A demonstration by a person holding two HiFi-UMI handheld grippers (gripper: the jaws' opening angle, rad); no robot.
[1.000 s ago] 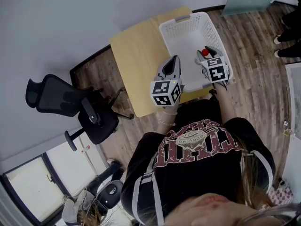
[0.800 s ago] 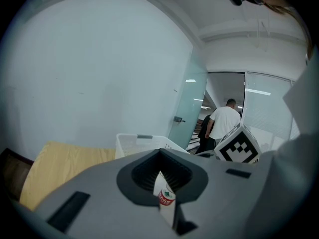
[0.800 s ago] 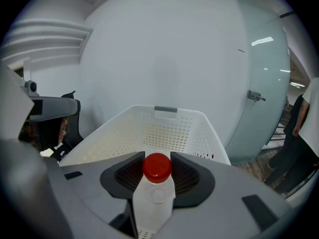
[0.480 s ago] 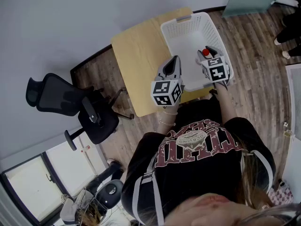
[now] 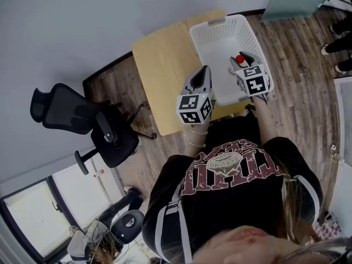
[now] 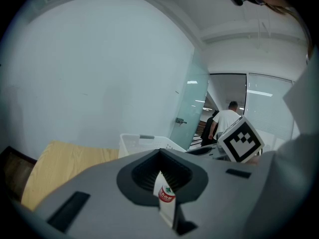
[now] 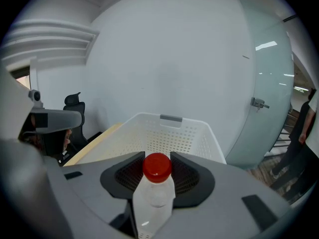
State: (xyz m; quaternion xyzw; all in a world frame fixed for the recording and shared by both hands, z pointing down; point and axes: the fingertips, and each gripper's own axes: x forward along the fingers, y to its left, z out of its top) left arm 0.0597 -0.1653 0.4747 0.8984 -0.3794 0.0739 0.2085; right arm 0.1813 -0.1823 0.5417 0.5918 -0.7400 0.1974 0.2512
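My right gripper [image 7: 157,169] is shut on a clear plastic bottle [image 7: 155,200] with a red cap [image 7: 157,166], holding it just below the cap. In the head view this gripper [image 5: 242,60] hangs over the near end of a white perforated basket [image 5: 214,29]. My left gripper [image 6: 162,176] is shut on a white label strip [image 6: 165,203] with a red and green logo. From above, the left gripper [image 5: 203,71] sits over the wooden table [image 5: 162,65], just left of the basket. The right gripper's marker cube [image 6: 241,139] shows beside it.
The basket [image 7: 169,133] stands on the table's right half and holds nothing that I can see. A black office chair [image 5: 82,122] stands left of the table. A glass door [image 7: 266,98] and people [image 6: 227,123] are off to the right, on the wood floor.
Both grippers keep their hold. The right gripper has turned slightly left, so the table edge beside the basket now shows in its view. The people in the doorway have shifted.
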